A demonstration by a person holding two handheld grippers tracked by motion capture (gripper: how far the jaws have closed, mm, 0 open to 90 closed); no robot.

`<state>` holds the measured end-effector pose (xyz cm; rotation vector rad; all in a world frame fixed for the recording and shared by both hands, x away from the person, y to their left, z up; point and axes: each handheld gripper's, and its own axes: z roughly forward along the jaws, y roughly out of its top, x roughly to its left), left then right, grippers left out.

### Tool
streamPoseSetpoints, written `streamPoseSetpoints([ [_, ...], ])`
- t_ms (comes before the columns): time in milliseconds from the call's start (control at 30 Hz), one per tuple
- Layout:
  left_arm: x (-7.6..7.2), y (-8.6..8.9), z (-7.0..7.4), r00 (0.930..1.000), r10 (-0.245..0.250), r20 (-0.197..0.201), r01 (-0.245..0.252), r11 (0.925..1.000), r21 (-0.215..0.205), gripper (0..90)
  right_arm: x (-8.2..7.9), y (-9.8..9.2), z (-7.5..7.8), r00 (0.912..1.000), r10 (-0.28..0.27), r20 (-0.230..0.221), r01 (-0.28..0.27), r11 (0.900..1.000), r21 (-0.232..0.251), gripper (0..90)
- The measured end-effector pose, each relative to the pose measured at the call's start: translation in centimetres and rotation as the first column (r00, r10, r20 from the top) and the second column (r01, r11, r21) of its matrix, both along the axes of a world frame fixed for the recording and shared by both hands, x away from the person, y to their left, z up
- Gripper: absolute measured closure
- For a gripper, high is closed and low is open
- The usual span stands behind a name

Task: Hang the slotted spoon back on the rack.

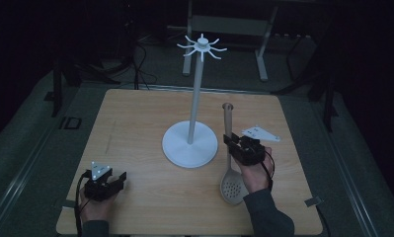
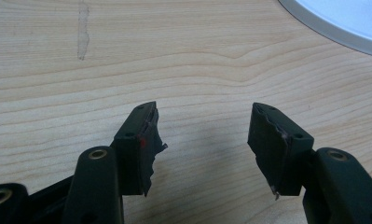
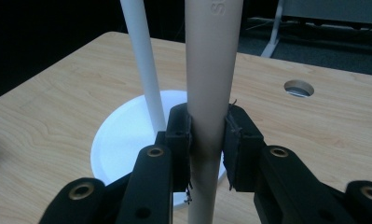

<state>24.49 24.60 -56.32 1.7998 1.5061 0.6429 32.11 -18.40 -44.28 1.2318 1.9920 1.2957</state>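
**Spoon gripped by its handle**

The right hand-held gripper (image 3: 207, 140) is clamped on the beige spoon (image 3: 211, 70) partway along its handle, both pads pressing the shaft. In the high view the spoon (image 1: 229, 148) lies on the worktop (image 1: 135, 128) just right of the white stand (image 1: 190, 143), slotted bowl toward the person. The left hand-held gripper (image 2: 202, 135) rests near the worktop's front left, jaws spread over bare wood.

Wooden table (image 1: 135, 128) under white stand (image 1: 190, 143)

The stand (image 1: 190, 144) is at the table (image 1: 135, 123) centre; the spoon (image 1: 230, 163) lies just right of it, toward the near edge.
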Motion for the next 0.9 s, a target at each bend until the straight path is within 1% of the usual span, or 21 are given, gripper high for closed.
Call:
streamPoseSetpoints([
  [267, 0.0, 0.0, 0.0, 1.0, 0.0, -0.001, 0.0, 1.0, 0.001, 43.1, 0.0, 0.0, 0.4, 0.9997, 0.002, 0.026, -0.002, 1.0, 0.01, 73.7],
  [333, 0.0, -0.1, 0.0, 1.0, 0.001, -0.002, -0.001, 1.0, 0.0, 43.1, 0.0, 0.1, 0.6, 0.9992, 0.006, 0.04, -0.006, 1.0, 0.014, 73.7],
  [467, 0.0, -0.1, 0.0, 1.0, 0.003, -0.001, -0.003, 1.0, 0.0, 43.1, -0.1, 0.1, 0.8, 0.9985, 0.008, 0.053, -0.009, 1.0, 0.019, 73.7],
  [600, 0.0, -0.1, -0.1, 1.0, 0.001, -0.004, -0.001, 1.0, 0.002, 43.1, -0.3, 0.1, 1.0, 0.9968, 0.005, 0.079, -0.007, 1.0, 0.025, 73.7],
  [733, 0.0, -0.1, 0.0, 1.0, 0.001, -0.004, -0.001, 1.0, 0.003, 43.1, -0.3, 0.1, 1.1, 0.9963, 0.005, 0.086, -0.007, 1.0, 0.028, 73.7],
  [833, 0.0, -0.1, 0.0, 1.0, 0.003, -0.002, -0.003, 1.0, 0.001, 43.1, -0.5, 0.1, 1.4, 0.9935, 0.012, 0.114, -0.016, 0.999, 0.034, 73.7],
  [900, 0.0, -0.1, 0.0, 1.0, 0.003, -0.002, -0.003, 1.0, 0.001, 43.1, -0.5, 0.2, 1.5, 0.9926, 0.015, 0.12, -0.02, 0.999, 0.035, 73.7],
])
